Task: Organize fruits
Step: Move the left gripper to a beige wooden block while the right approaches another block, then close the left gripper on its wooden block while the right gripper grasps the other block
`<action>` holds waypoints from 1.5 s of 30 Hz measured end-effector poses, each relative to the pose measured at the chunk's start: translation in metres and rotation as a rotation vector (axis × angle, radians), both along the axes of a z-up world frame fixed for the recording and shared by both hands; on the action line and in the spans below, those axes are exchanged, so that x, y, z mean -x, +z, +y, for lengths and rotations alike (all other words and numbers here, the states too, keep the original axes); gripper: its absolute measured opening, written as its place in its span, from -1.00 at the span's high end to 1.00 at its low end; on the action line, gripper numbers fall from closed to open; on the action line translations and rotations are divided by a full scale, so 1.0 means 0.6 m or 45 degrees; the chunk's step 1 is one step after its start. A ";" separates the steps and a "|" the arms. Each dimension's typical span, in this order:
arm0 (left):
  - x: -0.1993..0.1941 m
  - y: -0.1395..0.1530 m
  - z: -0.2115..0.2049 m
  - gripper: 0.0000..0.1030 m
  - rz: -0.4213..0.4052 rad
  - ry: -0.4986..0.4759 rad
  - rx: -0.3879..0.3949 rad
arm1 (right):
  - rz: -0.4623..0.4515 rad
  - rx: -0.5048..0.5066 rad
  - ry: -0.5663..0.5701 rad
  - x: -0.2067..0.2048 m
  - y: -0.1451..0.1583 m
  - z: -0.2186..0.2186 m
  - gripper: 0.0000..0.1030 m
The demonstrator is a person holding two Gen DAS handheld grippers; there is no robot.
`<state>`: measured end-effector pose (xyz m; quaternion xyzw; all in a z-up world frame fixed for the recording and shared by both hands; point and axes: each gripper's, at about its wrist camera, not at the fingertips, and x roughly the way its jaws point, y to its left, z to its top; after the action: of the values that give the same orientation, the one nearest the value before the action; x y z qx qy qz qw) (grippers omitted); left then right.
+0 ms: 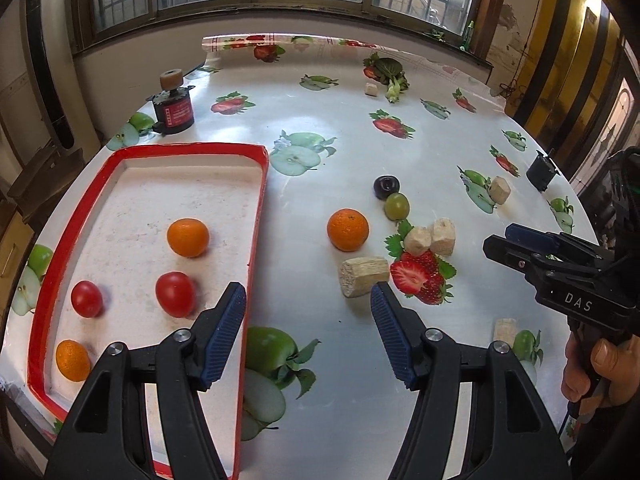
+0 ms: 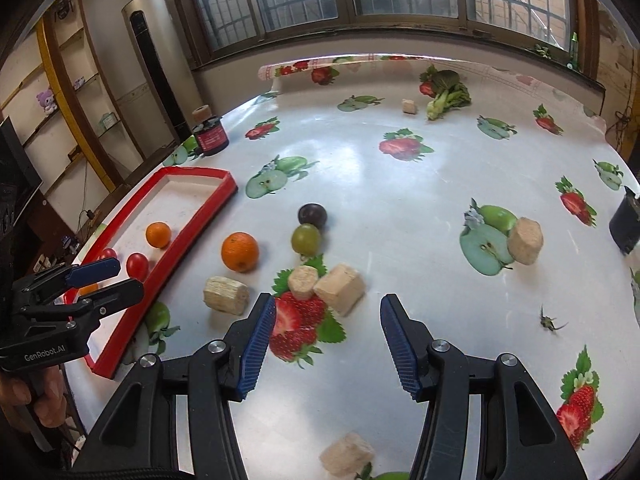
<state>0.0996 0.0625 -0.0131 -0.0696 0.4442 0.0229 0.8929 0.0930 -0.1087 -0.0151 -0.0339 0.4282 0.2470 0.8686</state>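
Both grippers, left gripper point(image 1: 308, 292) and right gripper point(image 2: 328, 304), have fingers apart, empty; reaching the orange point(image 1: 347, 229) risks grabbing a cork point(image 1: 363, 276) instead.

The red-rimmed tray point(image 1: 76, 220) holds two oranges point(image 1: 188, 237) and two tomatoes point(image 1: 175, 294). The bench point(image 1: 340, 128) carries one orange point(image 1: 347, 229), one dark plum point(image 1: 386, 186), one green grape point(image 1: 397, 206), and six beige blocks point(image 1: 363, 276).

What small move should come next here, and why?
Probably bring the left gripper forward over the orange outside the red-rimmed tray. Both grippers look open with nothing between the fingers, the tray already holds four fruits, and this orange lies nearest its rim, with a dark plum and green fruit farther off.
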 end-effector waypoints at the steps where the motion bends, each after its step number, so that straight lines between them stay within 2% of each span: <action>1: -0.003 -0.002 -0.004 -0.24 0.004 -0.005 0.002 | 0.003 -0.001 -0.016 -0.002 -0.001 -0.011 -0.10; 8: -0.025 -0.024 -0.036 -0.24 0.046 -0.047 0.015 | 0.028 -0.016 -0.071 -0.013 -0.014 -0.047 -0.10; 22: -0.073 -0.070 -0.055 -0.24 0.112 -0.055 0.007 | 0.089 -0.042 0.033 -0.053 -0.053 0.028 -0.06; 23: -0.077 -0.073 -0.056 -0.24 0.114 -0.058 0.011 | 0.096 -0.038 0.032 -0.057 -0.058 0.029 -0.03; 25: -0.084 -0.080 -0.058 -0.22 0.117 -0.063 0.011 | 0.109 -0.039 0.027 -0.063 -0.067 0.028 0.30; 26: -0.087 -0.083 -0.059 -0.17 0.115 -0.067 0.011 | 0.115 -0.056 0.027 -0.064 -0.069 0.025 0.30; 27: -0.090 -0.086 -0.060 0.10 0.117 -0.073 0.017 | 0.114 -0.066 0.024 -0.064 -0.068 0.021 0.35; 28: -0.091 -0.088 -0.061 0.24 0.110 -0.076 0.015 | 0.104 -0.058 0.018 -0.063 -0.066 0.018 0.43; 29: -0.091 -0.086 -0.061 0.27 0.102 -0.077 0.010 | 0.091 -0.046 0.012 -0.062 -0.063 0.016 0.46; 32: -0.091 -0.084 -0.058 0.28 0.097 -0.087 0.037 | 0.072 -0.038 0.001 -0.058 -0.055 0.007 0.51; 38: -0.076 -0.060 -0.058 0.28 0.038 -0.090 0.020 | 0.046 -0.034 -0.007 -0.047 -0.041 -0.002 0.54; 39: -0.073 -0.056 -0.057 0.28 0.029 -0.090 0.018 | 0.042 -0.038 -0.006 -0.045 -0.038 -0.003 0.75; 40: -0.071 -0.052 -0.056 0.28 0.021 -0.088 0.015 | 0.041 -0.042 -0.005 -0.043 -0.035 -0.003 0.85; 45: -0.062 -0.048 -0.047 0.28 0.014 -0.073 0.024 | 0.021 -0.015 -0.004 -0.033 -0.026 0.000 0.85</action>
<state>0.1370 0.0346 -0.0419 -0.0651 0.4510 -0.0063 0.8901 0.1131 -0.1086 -0.0305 -0.0261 0.4338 0.2486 0.8656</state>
